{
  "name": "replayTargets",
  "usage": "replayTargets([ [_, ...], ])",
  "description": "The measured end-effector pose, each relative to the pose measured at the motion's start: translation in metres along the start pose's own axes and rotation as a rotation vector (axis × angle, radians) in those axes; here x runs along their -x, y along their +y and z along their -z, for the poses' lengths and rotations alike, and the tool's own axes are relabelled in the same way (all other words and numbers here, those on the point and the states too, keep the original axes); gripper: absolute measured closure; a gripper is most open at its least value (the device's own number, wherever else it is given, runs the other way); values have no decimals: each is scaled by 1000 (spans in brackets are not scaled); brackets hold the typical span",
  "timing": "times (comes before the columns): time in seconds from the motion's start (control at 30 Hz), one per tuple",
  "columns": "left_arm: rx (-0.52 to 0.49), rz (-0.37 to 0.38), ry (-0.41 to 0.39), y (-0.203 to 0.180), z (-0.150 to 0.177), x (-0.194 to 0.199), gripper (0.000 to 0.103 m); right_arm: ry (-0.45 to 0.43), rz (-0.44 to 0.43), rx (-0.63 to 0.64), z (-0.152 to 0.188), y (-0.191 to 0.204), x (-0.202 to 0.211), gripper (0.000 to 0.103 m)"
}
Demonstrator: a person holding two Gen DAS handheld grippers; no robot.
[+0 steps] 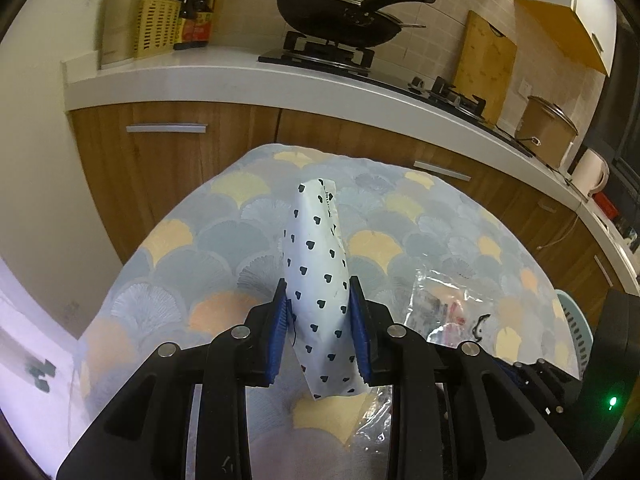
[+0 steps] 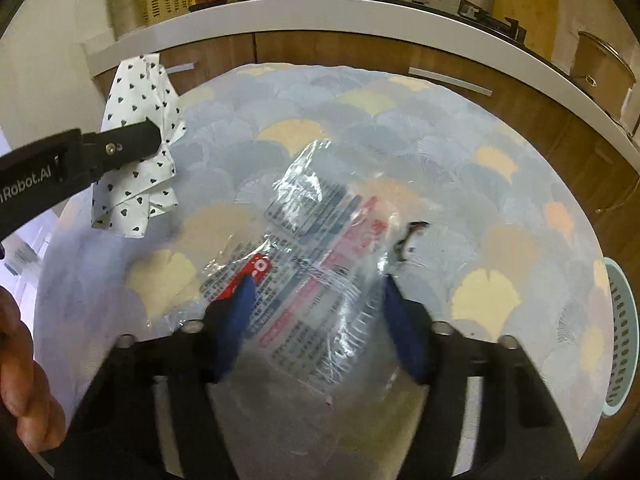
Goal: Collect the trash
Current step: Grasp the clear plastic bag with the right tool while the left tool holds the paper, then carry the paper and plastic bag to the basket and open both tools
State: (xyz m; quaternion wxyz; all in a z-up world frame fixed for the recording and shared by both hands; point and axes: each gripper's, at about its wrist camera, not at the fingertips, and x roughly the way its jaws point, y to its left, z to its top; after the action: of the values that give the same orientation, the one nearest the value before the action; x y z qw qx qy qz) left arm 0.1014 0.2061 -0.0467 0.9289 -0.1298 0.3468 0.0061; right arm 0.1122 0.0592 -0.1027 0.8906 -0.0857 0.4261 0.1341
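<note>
My left gripper (image 1: 318, 304) is shut on a white wrapper with black hearts (image 1: 316, 264) and holds it upright above the round table. The same wrapper (image 2: 136, 152) hangs from the left gripper's finger (image 2: 128, 142) at the left of the right wrist view. A clear plastic bag with red and grey print (image 2: 312, 264) lies flat on the table. My right gripper (image 2: 316, 292) is open, its blue pads on either side of the bag's near part. The bag also shows in the left wrist view (image 1: 448, 308).
The round table wears a fan-patterned cloth (image 2: 460, 160). A pale green perforated basket (image 2: 622, 336) stands at its right edge. Behind are wooden cabinets (image 1: 180, 152), a counter with a black pan (image 1: 340, 16), a cutting board (image 1: 484, 64) and a kettle (image 1: 592, 172).
</note>
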Motion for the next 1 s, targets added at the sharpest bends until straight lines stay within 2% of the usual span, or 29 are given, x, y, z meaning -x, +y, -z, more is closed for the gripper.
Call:
replayTargets([
  [0.03,-1,2,0,0,0,0,76,-6,-10,-10,0,-4,1,74],
  [0.13,-8,7,-2,-4,0,1,76,-11,-53,-52,-1,-17,2,88],
  [0.2,-14,13,0,-8,0,1,76,-18,-95,-87,-1,-25,4,92],
  [0.37,-19,40,5,-18,0,2,76,-32,-129,-163,-3,-51,19,94],
  [0.57,-61,78,-5,-48,-5,4,76,-103,-93,-209,-8,-87,45,94],
  [1.0,-222,203,23,-163,-6,-8,76,-205,-1,-387,3,-205,90,94],
])
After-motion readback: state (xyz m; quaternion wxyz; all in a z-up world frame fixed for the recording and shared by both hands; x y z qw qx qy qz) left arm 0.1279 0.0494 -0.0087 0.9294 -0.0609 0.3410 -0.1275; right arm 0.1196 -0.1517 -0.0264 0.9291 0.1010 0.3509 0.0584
